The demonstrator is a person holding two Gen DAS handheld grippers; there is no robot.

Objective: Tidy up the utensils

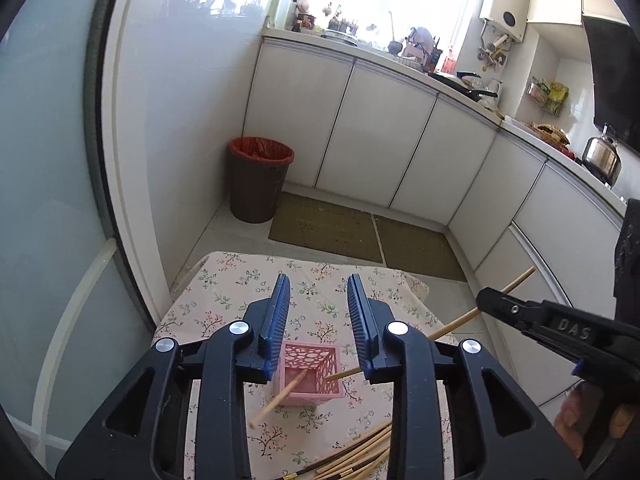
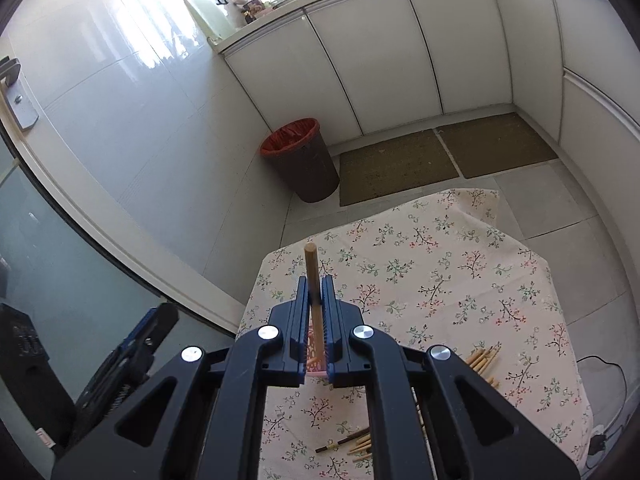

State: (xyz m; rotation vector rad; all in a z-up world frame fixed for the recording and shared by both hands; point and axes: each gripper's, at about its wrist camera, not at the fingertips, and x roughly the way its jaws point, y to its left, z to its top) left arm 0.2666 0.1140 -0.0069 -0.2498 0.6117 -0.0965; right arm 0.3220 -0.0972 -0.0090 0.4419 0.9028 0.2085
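A: Right, your left gripper point(image 1: 318, 300) is released, nothing between the pads. It sits above the pink holder point(image 1: 311, 374) on the floral tablecloth point(image 1: 224, 300), with one chopstick point(image 1: 278, 400) leaning in it.

B: And the right one?

A: Your right gripper point(image 2: 316, 294) is clenched on a chopstick point(image 2: 314, 280), upper end poking past the fingertips, lower end towards the holder. Loose chopsticks point(image 2: 482, 360) lie just right of it.
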